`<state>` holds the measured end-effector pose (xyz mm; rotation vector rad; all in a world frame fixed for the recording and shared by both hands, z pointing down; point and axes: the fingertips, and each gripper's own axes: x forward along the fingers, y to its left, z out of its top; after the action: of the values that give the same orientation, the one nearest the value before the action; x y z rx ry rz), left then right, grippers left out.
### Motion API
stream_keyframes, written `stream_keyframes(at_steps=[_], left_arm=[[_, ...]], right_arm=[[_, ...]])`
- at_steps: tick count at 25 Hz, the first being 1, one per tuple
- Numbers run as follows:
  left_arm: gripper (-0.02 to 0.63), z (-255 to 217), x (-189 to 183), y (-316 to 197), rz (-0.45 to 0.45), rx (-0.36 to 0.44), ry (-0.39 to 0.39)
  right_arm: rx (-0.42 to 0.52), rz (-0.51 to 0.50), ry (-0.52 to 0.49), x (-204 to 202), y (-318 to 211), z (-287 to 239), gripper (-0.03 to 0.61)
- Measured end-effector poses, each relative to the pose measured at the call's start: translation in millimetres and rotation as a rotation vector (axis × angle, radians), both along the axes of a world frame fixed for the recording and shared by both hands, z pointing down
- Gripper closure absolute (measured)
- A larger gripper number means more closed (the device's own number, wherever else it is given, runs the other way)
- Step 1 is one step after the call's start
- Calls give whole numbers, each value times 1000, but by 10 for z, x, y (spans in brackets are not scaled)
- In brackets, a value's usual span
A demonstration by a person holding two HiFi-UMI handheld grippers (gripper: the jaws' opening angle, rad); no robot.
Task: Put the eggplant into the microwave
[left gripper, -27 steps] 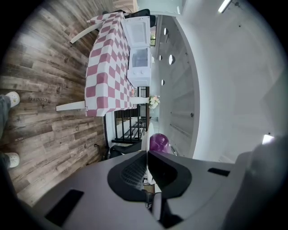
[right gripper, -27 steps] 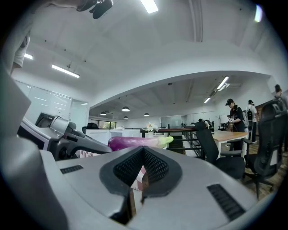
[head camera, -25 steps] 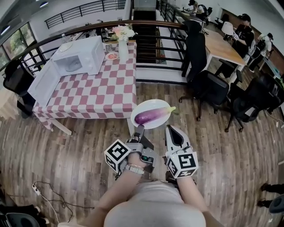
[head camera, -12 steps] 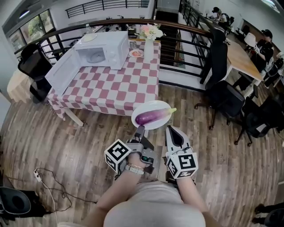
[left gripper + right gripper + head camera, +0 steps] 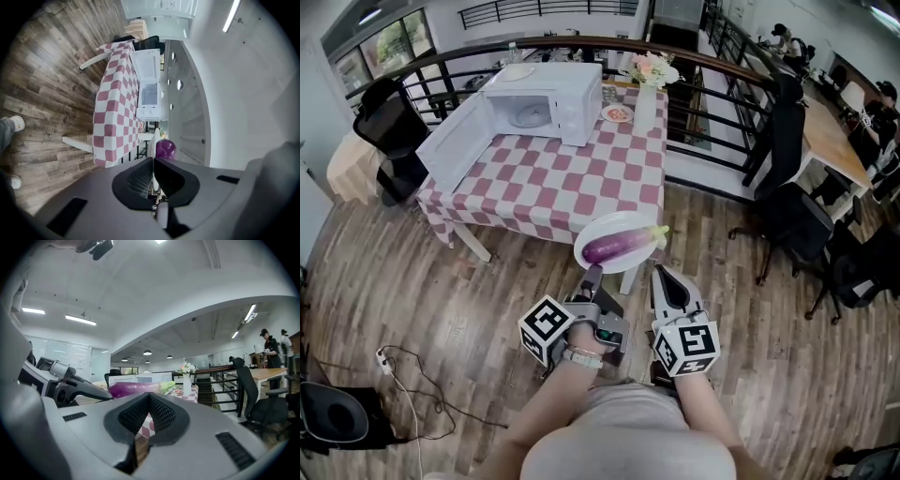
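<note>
A purple eggplant (image 5: 614, 247) with a green stem lies on a white plate (image 5: 598, 228) held out above the wooden floor. My left gripper (image 5: 592, 273) is shut on the plate's near rim, and the thin white edge runs between its jaws in the left gripper view (image 5: 153, 161). My right gripper (image 5: 660, 272) meets the rim's right side, jaws shut (image 5: 150, 395). The eggplant (image 5: 136, 389) shows just over them. The white microwave (image 5: 539, 98) stands on the far end of the checked table (image 5: 572, 197), its door (image 5: 455, 145) swung open to the left.
A vase of flowers (image 5: 646, 89) and a small dish (image 5: 617, 114) stand to the microwave's right. A black railing (image 5: 712, 84) runs behind the table. Office chairs (image 5: 787, 216) are at the right, another chair (image 5: 389, 131) at the left. A cable (image 5: 403, 375) lies on the floor.
The table and microwave have come closer and slid right in the head view. Both grippers and the plate with the eggplant keep the same pose before the body.
</note>
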<state>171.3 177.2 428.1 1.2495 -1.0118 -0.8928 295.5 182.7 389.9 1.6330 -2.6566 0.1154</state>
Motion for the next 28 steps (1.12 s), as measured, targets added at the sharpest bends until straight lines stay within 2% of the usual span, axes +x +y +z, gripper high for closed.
stream_keyframes(at_steps=[15,19,28], left_arm=[[600,52,-849,-284,-48,-3,3],[601,62,-1034,-390,-46,-2,-6],[601,87,-1419,-573,-58,-7,-12]], right_arm=[[-24,-79,9,-933,-338,114,555],[-53,-87,3,-1125,-433,196,554],[-47,-111,-13,-1515,-681,176,554]])
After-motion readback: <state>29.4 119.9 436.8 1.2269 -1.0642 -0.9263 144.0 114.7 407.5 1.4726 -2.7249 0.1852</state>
